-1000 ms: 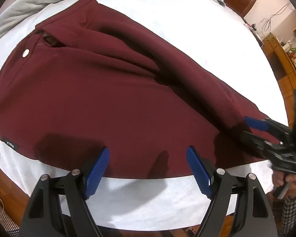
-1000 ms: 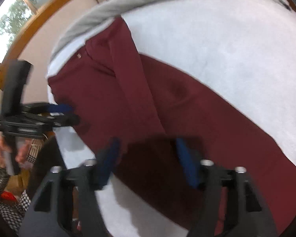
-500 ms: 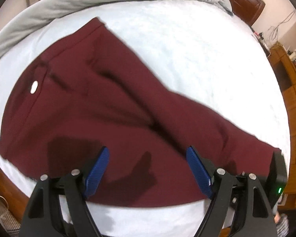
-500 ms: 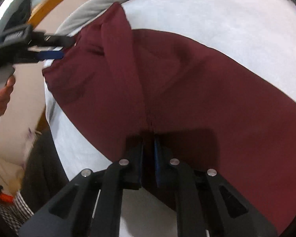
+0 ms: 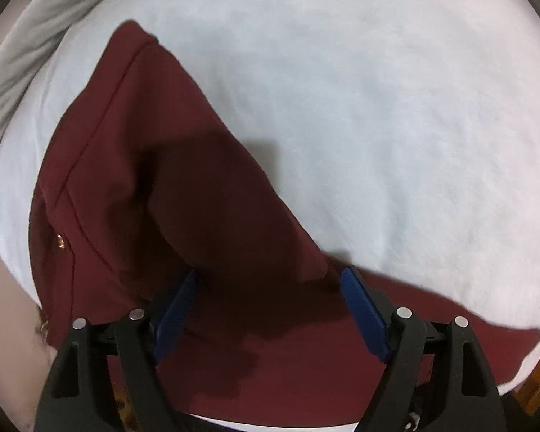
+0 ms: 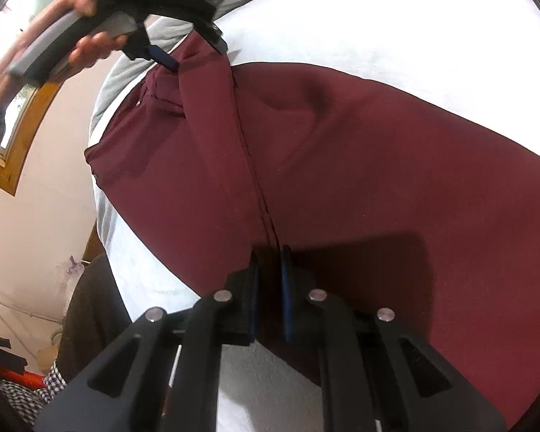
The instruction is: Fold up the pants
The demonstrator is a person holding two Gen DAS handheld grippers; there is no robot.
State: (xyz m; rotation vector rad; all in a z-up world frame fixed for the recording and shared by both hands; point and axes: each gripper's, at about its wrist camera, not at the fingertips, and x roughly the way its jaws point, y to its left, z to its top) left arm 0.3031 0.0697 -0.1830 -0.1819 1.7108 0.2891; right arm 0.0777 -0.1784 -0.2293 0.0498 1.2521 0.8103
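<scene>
One pair of maroon pants point(image 6: 360, 165) lies across the white bed point(image 5: 378, 108), one leg already laid over the other, the waistband toward the grey duvet point(image 5: 21, 46) bunched at the far edge; the right gripper point(image 6: 270, 284) is pinched tight on the fabric near the leg hem, right where a long seam point(image 6: 248, 151) runs into it; the left gripper point(image 5: 266, 309) hangs over the waist end with its blue pads wide apart and nothing between them, though cloth rises just in front of it. To my eye the step is carrying the leg end toward the waist, and it would go best if the clamped edge is lifted just clear of the bed, kept level and square to that seam, while the left holds the waist down so the layers do not slide. Counted: one pair of pants, one gold button point(image 5: 59, 242), two grippers, one bed, one duvet.
</scene>
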